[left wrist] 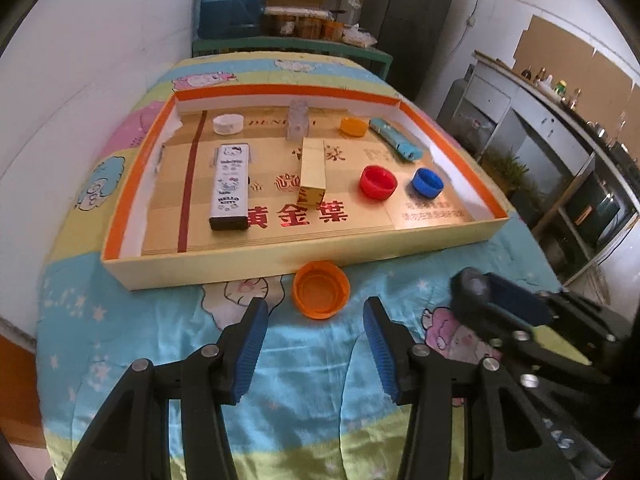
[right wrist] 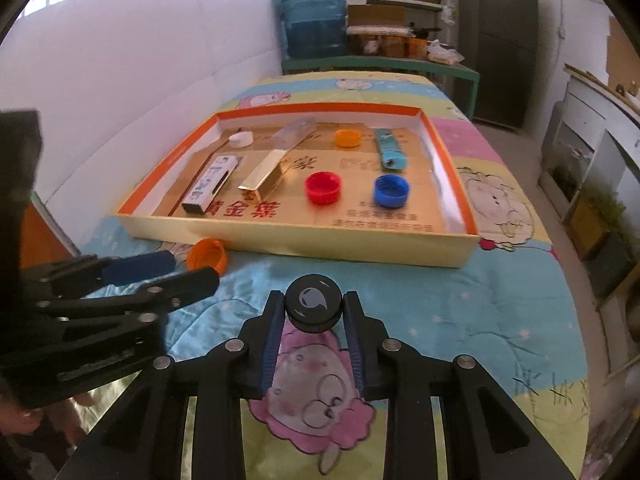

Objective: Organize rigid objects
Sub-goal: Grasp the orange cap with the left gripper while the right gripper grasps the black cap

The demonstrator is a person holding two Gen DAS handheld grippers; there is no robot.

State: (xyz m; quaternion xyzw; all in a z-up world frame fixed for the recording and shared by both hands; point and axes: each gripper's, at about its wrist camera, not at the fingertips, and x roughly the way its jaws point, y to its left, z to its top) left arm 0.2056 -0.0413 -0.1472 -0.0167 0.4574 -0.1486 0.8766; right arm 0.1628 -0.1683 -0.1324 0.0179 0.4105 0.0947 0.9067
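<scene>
On the cartoon-print quilt (right wrist: 460,300) just in front of the shallow orange-rimmed tray (right wrist: 452,256), two caps are yet to be put away. The right gripper (right wrist: 314,312) pinches a black cap (right wrist: 314,304) at its very fingertips, the blue pads pressed to the cap's sides; with so little of the pads engaged on a smooth round wall, the cap could pivot or squirt out forward when lifted, and it may roll off the soft quilt. The left gripper (left wrist: 316,344) hangs with its jaws spread and empty, the orange cap (left wrist: 320,294) lying open side up just ahead of them and close against the tray's near wall (left wrist: 280,258). That closeness looks like the main hazard there: a finger coming down could strike the wall and shove the tray, or nudge the cap under the fingers instead of between them. Both grippers work near each other, so a careless swing could knock them together. Inside the tray, the gold box (left wrist: 313,174), the Hello Kitty case (left wrist: 231,184) and the red cap (left wrist: 378,182) and blue cap (left wrist: 427,181) leave limited bare floor, so a dropped cap might bounce onto them.
</scene>
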